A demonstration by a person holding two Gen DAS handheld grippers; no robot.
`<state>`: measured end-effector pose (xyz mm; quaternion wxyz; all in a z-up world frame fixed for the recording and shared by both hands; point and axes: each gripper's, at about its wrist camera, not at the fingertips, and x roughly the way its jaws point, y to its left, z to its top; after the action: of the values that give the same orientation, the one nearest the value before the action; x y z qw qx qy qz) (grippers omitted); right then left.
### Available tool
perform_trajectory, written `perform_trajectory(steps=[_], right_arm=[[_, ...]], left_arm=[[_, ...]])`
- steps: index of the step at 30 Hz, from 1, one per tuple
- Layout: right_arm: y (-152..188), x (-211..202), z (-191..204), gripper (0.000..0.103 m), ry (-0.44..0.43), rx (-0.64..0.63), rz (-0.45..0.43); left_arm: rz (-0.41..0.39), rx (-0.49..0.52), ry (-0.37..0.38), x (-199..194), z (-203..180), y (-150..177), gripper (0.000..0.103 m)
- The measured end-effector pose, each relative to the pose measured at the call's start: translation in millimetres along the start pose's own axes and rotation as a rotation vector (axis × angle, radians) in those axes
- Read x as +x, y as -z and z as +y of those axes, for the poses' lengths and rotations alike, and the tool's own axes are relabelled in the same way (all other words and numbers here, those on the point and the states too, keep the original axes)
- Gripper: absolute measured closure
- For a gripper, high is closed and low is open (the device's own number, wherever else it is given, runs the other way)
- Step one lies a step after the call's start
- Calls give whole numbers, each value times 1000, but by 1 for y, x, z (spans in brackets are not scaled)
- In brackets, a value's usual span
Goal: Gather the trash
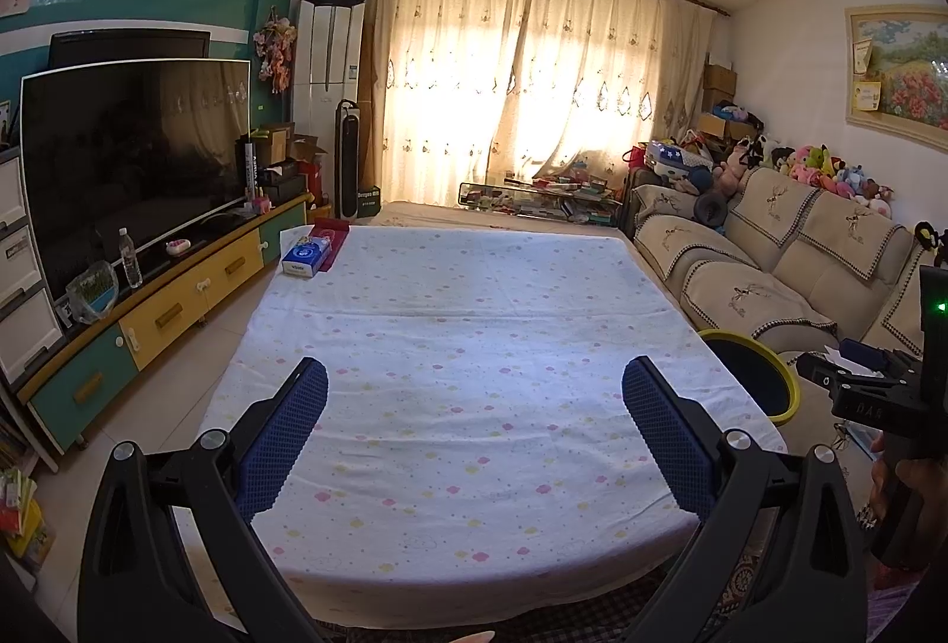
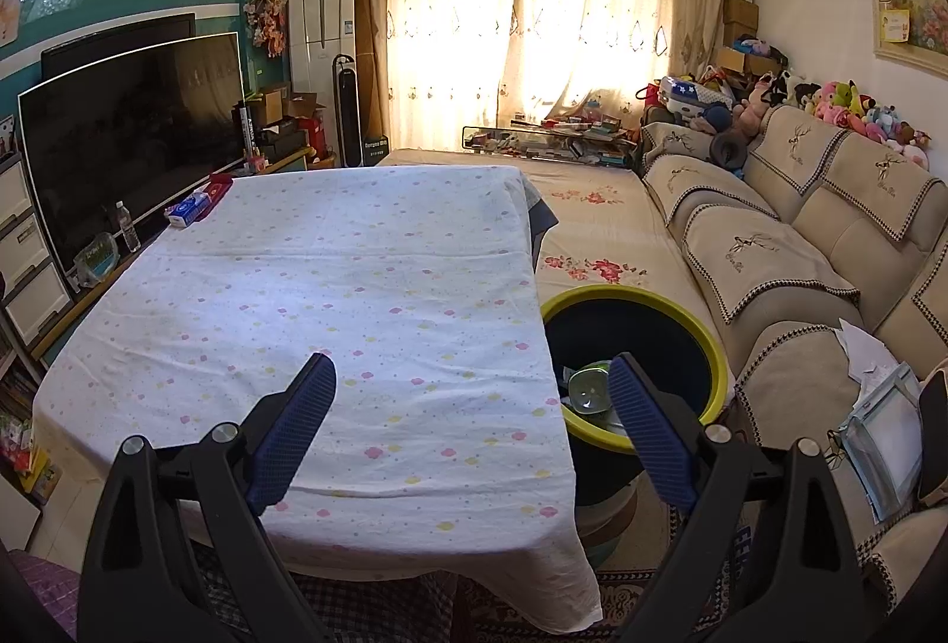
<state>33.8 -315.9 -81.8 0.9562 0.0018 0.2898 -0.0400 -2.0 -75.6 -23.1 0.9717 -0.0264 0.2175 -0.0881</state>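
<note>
Living room, curtained window (image 1: 533,80) at the far end, daylight coming through. We take the table (image 1: 462,346) with the white dotted cloth as our landmark. Left of the table we see a TV (image 1: 136,151) on a low cabinet (image 1: 195,287) with yellow and teal drawers, plus a water bottle (image 1: 130,258) on that cabinet. On the table's far left corner sits a blue tissue pack (image 1: 305,255) touching a red item (image 1: 332,234); rest of the cloth is bare. Right of the table runs a beige sofa (image 2: 800,240) with plush toys (image 2: 859,109) along its back. Trash bin (image 2: 634,364), black with a yellow-green rim, stands just beside the table's right edge, between table and sofa. Inside the bin we see a clear greenish piece of trash (image 2: 586,388); we cannot tell what it is. Left gripper (image 1: 474,418) hovers over the table's near end, fingers spread wide, nothing between them. Right gripper (image 2: 471,418) hangs over the table's near right edge, also spread wide and empty, its right finger (image 2: 646,424) overlapping the bin in view. From the left wrist view we also see the right gripper's black body and the hand (image 1: 889,471) holding it, right of the table.
</note>
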Motion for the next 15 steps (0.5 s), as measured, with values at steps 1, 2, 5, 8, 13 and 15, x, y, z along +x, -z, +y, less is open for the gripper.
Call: perform_trajectory(steps=[1, 2, 5, 8, 13, 15], right_arm=[[0, 0, 0, 15, 0, 0, 0], [0, 0, 0, 15, -1, 1, 0], [0, 0, 0, 15, 0, 1, 1], [1, 1, 0, 15, -1, 1, 3], [2, 3, 1, 15, -3, 1, 5], [2, 4, 1, 15, -3, 2, 5]], left_arm=[[1, 0, 0, 0, 0, 0, 5], [3, 1, 1, 1, 0, 1, 5], [3, 0, 1, 1, 0, 1, 5], [4, -1, 1, 1, 0, 1, 5], [7, 1, 3, 2, -1, 3, 5], [9, 2, 5, 3, -2, 4, 5]])
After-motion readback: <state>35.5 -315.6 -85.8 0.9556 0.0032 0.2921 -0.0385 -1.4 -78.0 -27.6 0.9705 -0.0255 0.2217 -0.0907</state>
